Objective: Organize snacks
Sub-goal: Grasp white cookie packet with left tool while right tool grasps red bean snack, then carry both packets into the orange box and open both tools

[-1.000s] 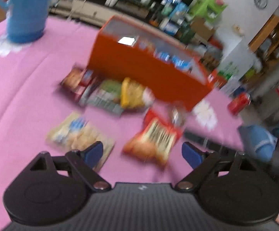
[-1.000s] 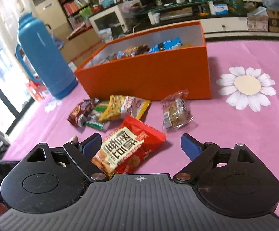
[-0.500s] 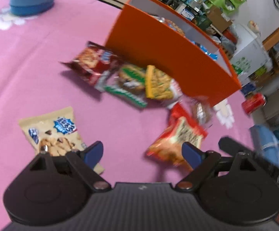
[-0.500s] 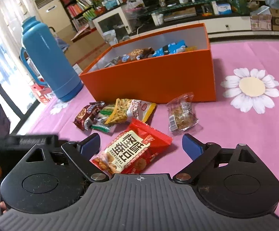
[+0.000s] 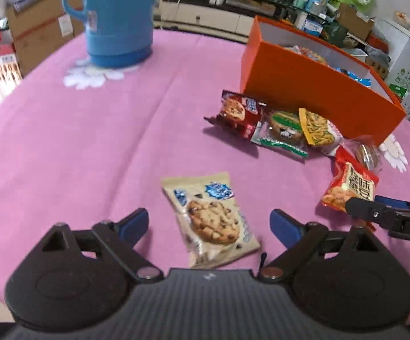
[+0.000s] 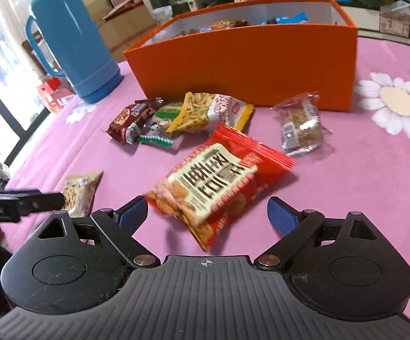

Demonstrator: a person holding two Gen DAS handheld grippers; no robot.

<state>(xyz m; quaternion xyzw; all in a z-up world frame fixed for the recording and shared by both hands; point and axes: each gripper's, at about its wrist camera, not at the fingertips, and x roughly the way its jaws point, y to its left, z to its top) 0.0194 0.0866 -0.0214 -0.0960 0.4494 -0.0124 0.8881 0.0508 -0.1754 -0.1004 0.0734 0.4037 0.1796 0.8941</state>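
Both claws gape: the left gripper (image 5: pixel 209 223), its jaws just widened, frames a beige chocolate-chip cookie packet (image 5: pixel 210 218) untouched on the pink tablecloth (image 5: pixel 91 147). Between the right gripper's (image 6: pixel 207 212) spread jaws lies a red crinkly snack bag (image 6: pixel 219 181), ungripped, near the orange cardboard box (image 6: pixel 250 65).

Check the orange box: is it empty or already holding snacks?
Already holding snacks. The orange box is open-topped, and several wrapped packets show above its front wall in both views. How full it is cannot be told.

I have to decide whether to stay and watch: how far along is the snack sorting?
Partly done. Several packets already lie in the orange box. Nothing is held: the left gripper, jaws just opened wider, straddles the cookie packet; the right gripper stands open over the red packet. Four more packets, among them the clear-wrapped bar, still wait on the cloth.
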